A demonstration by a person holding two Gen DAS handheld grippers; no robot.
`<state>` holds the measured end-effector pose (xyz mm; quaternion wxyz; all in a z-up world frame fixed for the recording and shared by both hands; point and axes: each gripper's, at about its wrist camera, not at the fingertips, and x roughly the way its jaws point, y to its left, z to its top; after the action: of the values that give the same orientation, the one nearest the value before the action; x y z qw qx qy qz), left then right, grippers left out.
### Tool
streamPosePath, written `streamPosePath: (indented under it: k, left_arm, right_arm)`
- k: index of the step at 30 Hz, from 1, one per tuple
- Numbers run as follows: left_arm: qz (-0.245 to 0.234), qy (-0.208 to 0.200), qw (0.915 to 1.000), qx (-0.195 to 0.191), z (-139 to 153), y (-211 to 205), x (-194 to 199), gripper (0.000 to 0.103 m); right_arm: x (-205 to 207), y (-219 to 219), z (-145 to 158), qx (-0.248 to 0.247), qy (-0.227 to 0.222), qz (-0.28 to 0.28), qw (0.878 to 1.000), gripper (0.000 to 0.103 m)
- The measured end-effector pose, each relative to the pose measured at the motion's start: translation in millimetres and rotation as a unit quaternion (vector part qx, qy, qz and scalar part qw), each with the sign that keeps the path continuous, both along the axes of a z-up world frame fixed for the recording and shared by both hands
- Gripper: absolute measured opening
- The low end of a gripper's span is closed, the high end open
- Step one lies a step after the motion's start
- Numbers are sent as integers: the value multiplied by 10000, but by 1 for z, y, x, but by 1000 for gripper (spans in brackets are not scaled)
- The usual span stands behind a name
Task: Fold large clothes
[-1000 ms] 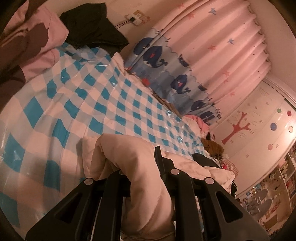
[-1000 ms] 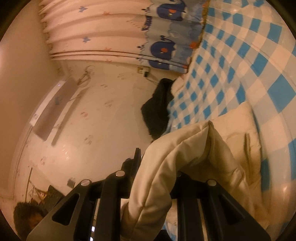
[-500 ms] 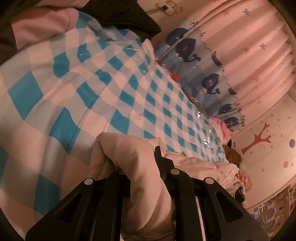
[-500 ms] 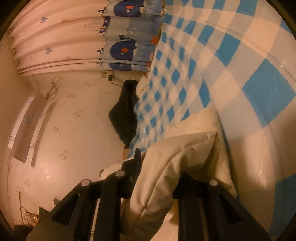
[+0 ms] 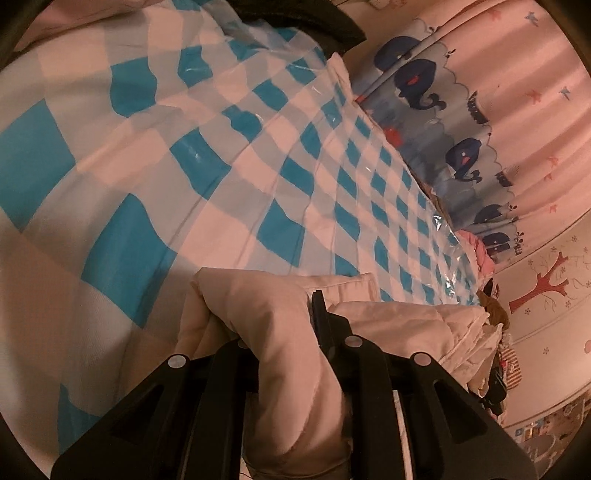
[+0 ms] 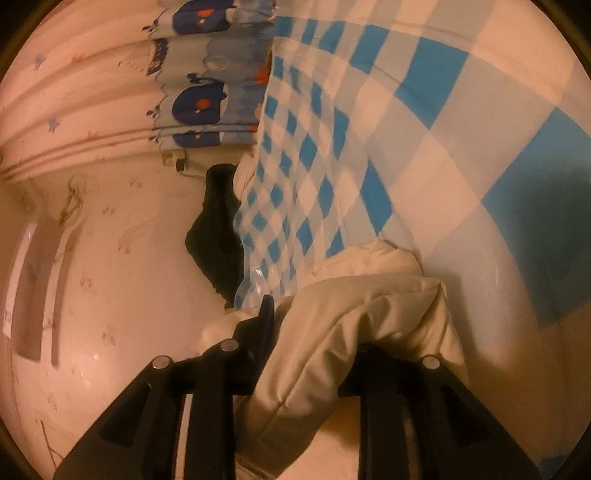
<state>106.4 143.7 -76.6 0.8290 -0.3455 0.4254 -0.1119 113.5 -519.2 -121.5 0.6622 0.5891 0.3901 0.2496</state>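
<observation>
Two dark garments [image 5: 306, 18] beyond checkered sheet [image 5: 258, 158].

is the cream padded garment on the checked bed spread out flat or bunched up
Bunched up. The cream garment rises in thick folds between the left gripper fingers, and likewise at the right gripper; none lies flat on the checked cover.

Each tool, the left tool [image 5: 273, 332] and the right tool [image 6: 314, 332], is matte black, with two angular fingers cut by triangular openings and round silver screw heads set across the linkage behind the tips.
</observation>
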Motion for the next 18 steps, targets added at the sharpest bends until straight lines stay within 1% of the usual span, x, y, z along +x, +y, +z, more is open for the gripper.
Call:
streamPosePath:
  k: [1, 3, 4, 5, 6, 7, 8, 9, 10, 11, 12, 13, 14, 15, 16, 17, 18]
  left_arm:
    - [0, 66, 9999, -94, 2, 3, 2, 15]
    - [-36, 124, 9990, -424, 11, 10, 5, 17]
    - [-52, 166, 9985, -517, 13, 12, 6, 18]
    - [-38, 243, 9973, -699, 16, 16, 8, 20]
    - [-18, 327, 9957, -867, 18, 19, 10, 22]
    - [20, 392, 9947, -949, 20, 21, 11, 22]
    - [95, 460, 9927, -1111, 22, 24, 11, 26]
    - [159, 497, 9910, -1236, 24, 25, 11, 32]
    - [229, 538, 9890, -1360, 25, 27, 10, 37]
    - [287, 583, 9863, -1519, 28, 28, 9, 52]
    - [340, 597, 9848, -1597, 30, 28, 9, 64]
    - [441, 599, 9840, -1621, 34, 30, 7, 67]
    - [587, 561, 9829, -1653, 39, 32, 4, 74]
    - [752, 458, 9809, -1733, 47, 36, -1, 82]
    - [855, 317, 9795, -1799, 55, 38, -6, 84]
    - [894, 172, 9804, -1747, 64, 39, -12, 85]
    - [868, 7, 9838, -1568, 75, 36, -17, 85]
  right_arm:
    - [0, -1, 2, 45, 6, -4, 10000, 33]
    - [-1, -6, 7, 188, 13, -86, 9998, 49]
    - [-1, -9, 9, 257, 40, -114, 9996, 52]
    - [0, -11, 12, 297, 77, -158, 9994, 59]
    - [-2, -16, 18, 282, 60, -322, 9991, 69]
    - [-4, -19, 23, 211, 18, -459, 9987, 75]
    - [-6, -23, 28, 167, -14, -587, 9981, 85]
    - [-11, -29, 36, 116, -74, -750, 9971, 89]
    - [-14, -31, 42, 40, -102, -787, 9968, 89]
    - [-17, -31, 48, -74, -142, -787, 9968, 89]
    - [-23, -28, 60, -293, -257, -708, 9967, 89]
    - [-26, -24, 68, -477, -343, -644, 9962, 89]
    - [-31, -19, 79, -737, -457, -550, 9947, 89]
    - [-39, -11, 93, -1119, -598, -408, 9911, 89]
    - [-45, -2, 104, -1442, -704, -285, 9866, 89]
    - [-49, 5, 111, -1700, -784, -198, 9821, 89]
    - [-57, 17, 123, -2149, -939, -59, 9721, 89]
